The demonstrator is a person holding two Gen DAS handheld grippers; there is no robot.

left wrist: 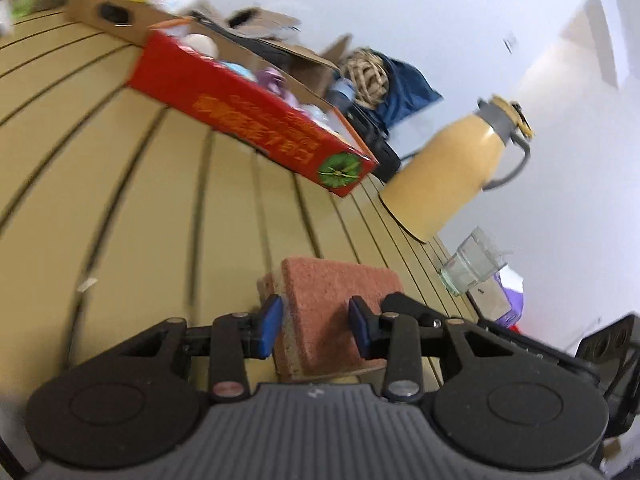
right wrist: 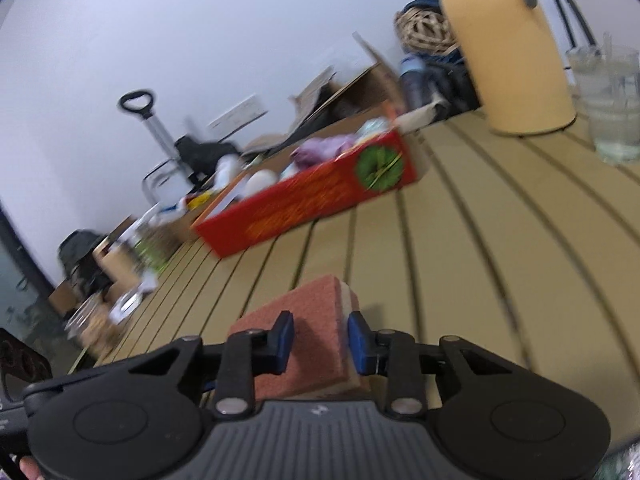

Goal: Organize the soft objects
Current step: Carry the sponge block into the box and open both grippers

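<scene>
My left gripper [left wrist: 316,328] is shut on a pink-topped sponge [left wrist: 332,280] with a beige foam side, both blue pads pressing its sides low over the slatted table [left wrist: 120,200]. In the right wrist view my right gripper [right wrist: 320,340] is shut on a like pink sponge [right wrist: 312,304], which sticks out ahead of the pads. Beyond both stands an open red box [left wrist: 248,120] [right wrist: 304,208] holding several soft toys, among them a purple one [right wrist: 324,148] and a white one [right wrist: 260,180].
A tall yellow thermos [left wrist: 452,172] [right wrist: 512,48] and a clear glass jar [left wrist: 472,264] [right wrist: 608,96] stand on the table to the right of the red box. Cardboard boxes [left wrist: 108,12], a rope ball [right wrist: 424,32] and bags crowd the far edge.
</scene>
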